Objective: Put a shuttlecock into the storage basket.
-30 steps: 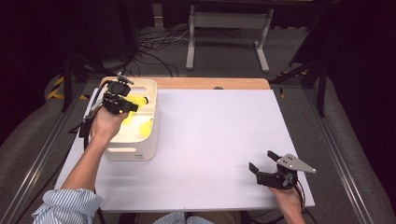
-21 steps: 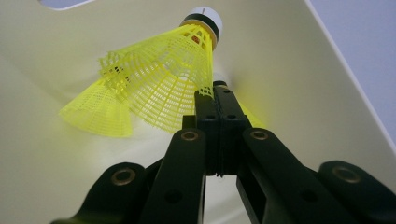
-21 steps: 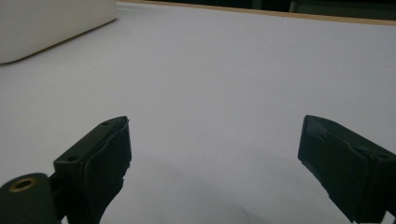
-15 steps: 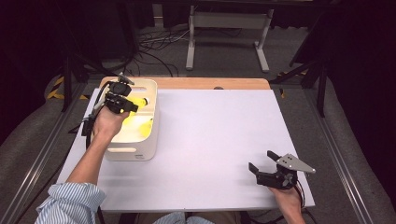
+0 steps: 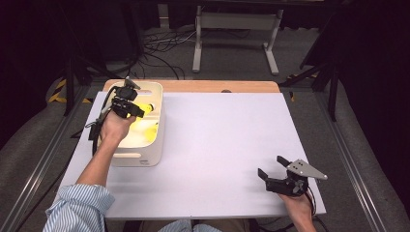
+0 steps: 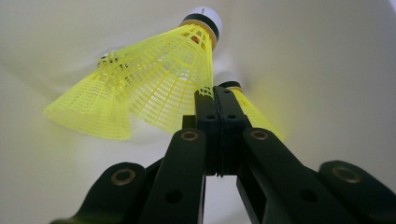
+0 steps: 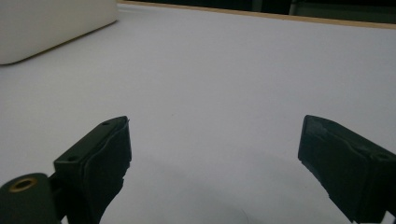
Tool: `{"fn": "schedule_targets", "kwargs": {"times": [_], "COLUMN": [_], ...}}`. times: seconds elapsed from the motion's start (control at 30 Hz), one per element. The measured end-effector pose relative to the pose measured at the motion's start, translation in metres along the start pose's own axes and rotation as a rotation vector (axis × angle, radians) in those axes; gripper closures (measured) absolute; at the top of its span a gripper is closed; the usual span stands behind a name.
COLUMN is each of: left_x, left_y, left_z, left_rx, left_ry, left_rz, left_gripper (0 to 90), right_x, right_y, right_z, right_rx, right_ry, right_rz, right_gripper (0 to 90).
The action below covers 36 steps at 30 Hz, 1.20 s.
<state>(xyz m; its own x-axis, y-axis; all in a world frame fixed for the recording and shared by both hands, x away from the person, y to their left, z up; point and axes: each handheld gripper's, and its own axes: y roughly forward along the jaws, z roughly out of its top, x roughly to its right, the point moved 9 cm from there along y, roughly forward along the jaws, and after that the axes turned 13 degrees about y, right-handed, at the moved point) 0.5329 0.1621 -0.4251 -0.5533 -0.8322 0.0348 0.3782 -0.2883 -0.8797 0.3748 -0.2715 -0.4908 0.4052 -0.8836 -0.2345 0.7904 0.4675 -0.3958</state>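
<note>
A white bin (image 5: 159, 130) stands at the table's left. My left gripper (image 5: 135, 109) reaches down into it, jaws shut. In the left gripper view the tips (image 6: 216, 91) pinch the skirt rim of a yellow shuttlecock (image 6: 163, 79), whose white cork points away toward the bin wall (image 6: 327, 70). Two more yellow shuttlecocks (image 6: 254, 114) (image 6: 88, 112) lie behind and beside it. From above the held shuttlecock (image 5: 143, 107) shows beside the hand, and more yellow (image 5: 150, 133) lies lower in the bin. My right gripper (image 5: 272, 166) (image 7: 215, 135) rests open and bare at the front right.
The white tabletop (image 5: 222, 135) spreads between the bin and my right gripper. A wooden strip (image 5: 217, 86) runs along its far edge. Beyond it are metal stand legs (image 5: 232, 43) and cables on the floor. The bin's corner (image 7: 46, 28) shows at the right gripper view's upper left.
My left hand has sunk a little deeper into the bin with the shuttlecock. The right gripper has stayed put.
</note>
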Motion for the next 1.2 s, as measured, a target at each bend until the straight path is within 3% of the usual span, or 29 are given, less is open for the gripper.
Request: {"fn": "schedule_targets", "kwargs": {"times": [0.57, 1.07, 1.2], "left_x": [-0.007, -0.009, -0.008], "left_y": [0.016, 0.020, 0.020], "left_z": [-0.002, -0.002, -0.003], "left_rx": [-0.048, -0.062, -0.067], "left_ry": [-0.051, -0.057, -0.040], "left_rz": [-0.023, -0.021, -0.011], "left_gripper": [90.0, 89.5, 83.4], "right_x": [0.001, 0.000, 0.000], "right_y": [0.000, 0.000, 0.001], "right_z": [0.001, 0.001, 0.001], "right_rx": [0.007, 0.003, 0.002], "right_ry": [0.004, -0.001, 0.002], "right_rz": [0.005, 0.006, 0.006], "right_gripper": [9.9, 9.8, 9.7]}}
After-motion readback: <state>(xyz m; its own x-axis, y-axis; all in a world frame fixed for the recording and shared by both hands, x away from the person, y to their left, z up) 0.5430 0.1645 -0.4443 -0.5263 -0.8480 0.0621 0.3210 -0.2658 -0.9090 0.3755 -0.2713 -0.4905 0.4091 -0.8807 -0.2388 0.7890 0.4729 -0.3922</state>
